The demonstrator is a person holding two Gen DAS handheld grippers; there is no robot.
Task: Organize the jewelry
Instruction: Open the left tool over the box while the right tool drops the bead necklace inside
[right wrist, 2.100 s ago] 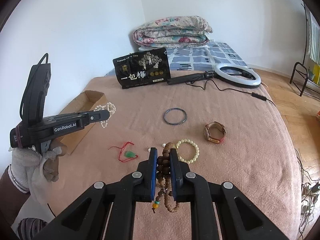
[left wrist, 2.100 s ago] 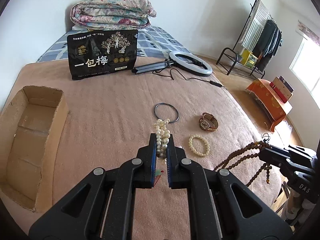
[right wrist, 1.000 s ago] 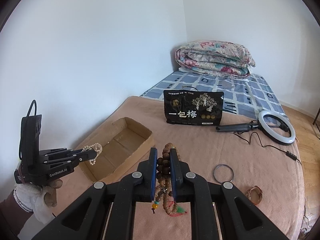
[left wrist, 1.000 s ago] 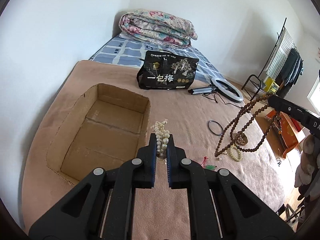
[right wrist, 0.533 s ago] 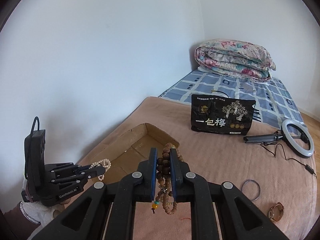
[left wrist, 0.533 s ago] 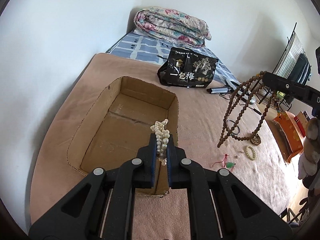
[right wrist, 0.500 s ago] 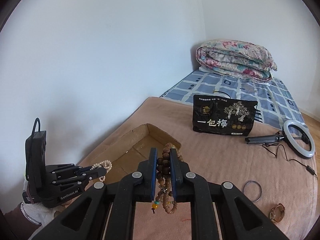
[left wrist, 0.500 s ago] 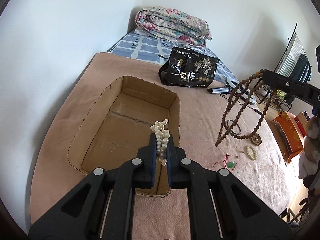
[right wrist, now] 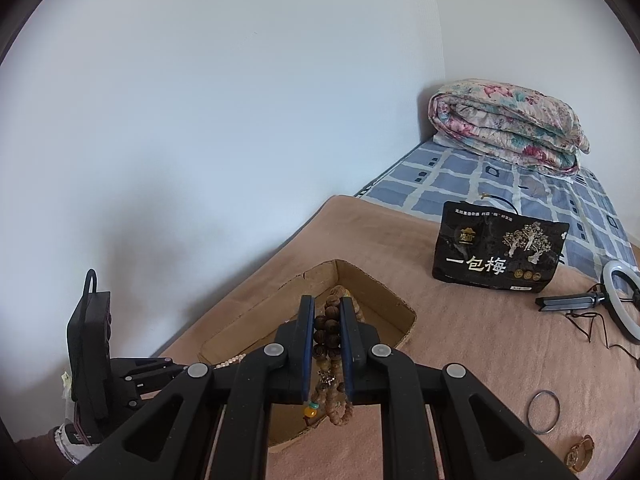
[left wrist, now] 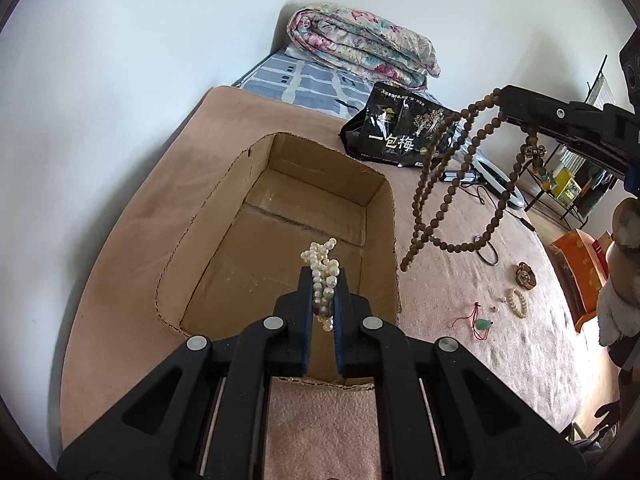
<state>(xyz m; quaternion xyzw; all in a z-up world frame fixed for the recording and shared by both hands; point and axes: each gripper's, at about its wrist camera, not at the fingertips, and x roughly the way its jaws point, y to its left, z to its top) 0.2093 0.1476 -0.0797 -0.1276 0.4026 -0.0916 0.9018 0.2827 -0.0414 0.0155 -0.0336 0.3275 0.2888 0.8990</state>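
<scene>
My left gripper is shut on a white pearl necklace and holds it over the near end of an open cardboard box. My right gripper is shut on a long brown wooden bead necklace; in the left wrist view the beads hang in loops over the brown blanket just right of the box. The box also shows in the right wrist view, below and ahead of the right gripper. Its floor looks bare.
On the blanket to the right lie a watch, a pale bead bracelet, a red-cord green pendant and a dark bangle. A black snack bag, a ring light and a folded quilt lie farther back.
Both grippers have carried their necklaces from the loose jewelry on the right over to the cardboard box. The left gripper now sits above the box's near end, the right one closer beside it.
</scene>
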